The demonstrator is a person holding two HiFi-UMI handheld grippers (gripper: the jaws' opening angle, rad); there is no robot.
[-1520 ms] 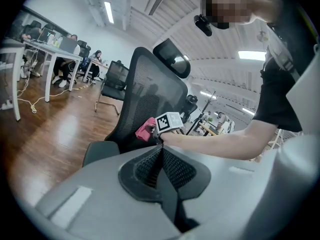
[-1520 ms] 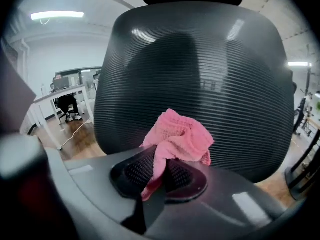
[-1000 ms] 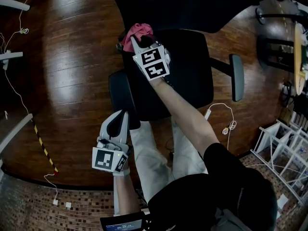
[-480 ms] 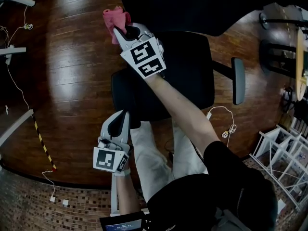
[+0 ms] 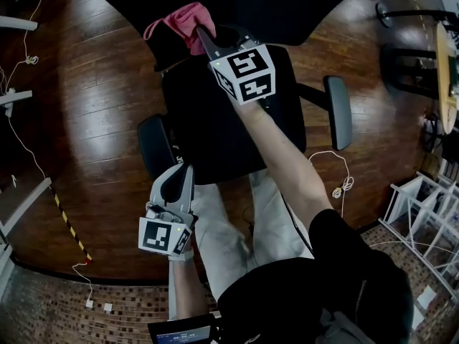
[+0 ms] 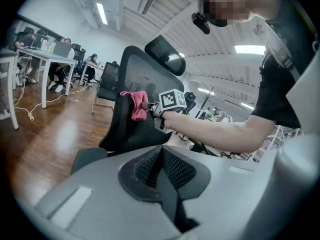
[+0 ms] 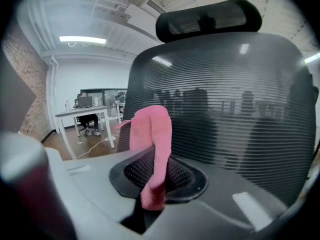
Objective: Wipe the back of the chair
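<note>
A black mesh office chair (image 5: 229, 120) stands in front of me, its backrest (image 7: 230, 104) filling the right gripper view and its headrest (image 7: 210, 16) on top. My right gripper (image 5: 203, 40) is shut on a pink cloth (image 5: 183, 21) and holds it against the mesh backrest near its left edge; the pink cloth (image 7: 152, 144) hangs from the closed jaws. In the left gripper view the pink cloth (image 6: 138, 104) lies against the backrest (image 6: 135, 79). My left gripper (image 5: 177, 180) is shut with nothing in it, low by the left armrest (image 5: 154, 145).
The floor is dark wood (image 5: 93, 106). The chair's right armrest (image 5: 338, 112) sticks out beside a white cable (image 5: 337, 185). A white rack (image 5: 423, 221) stands at the right. Desks (image 6: 40, 59) with seated people and other chairs are far behind.
My right gripper has swung the pink cloth from the chair's left side back to the right and up onto the backrest. The chair has turned slightly. The left gripper has stayed put.
</note>
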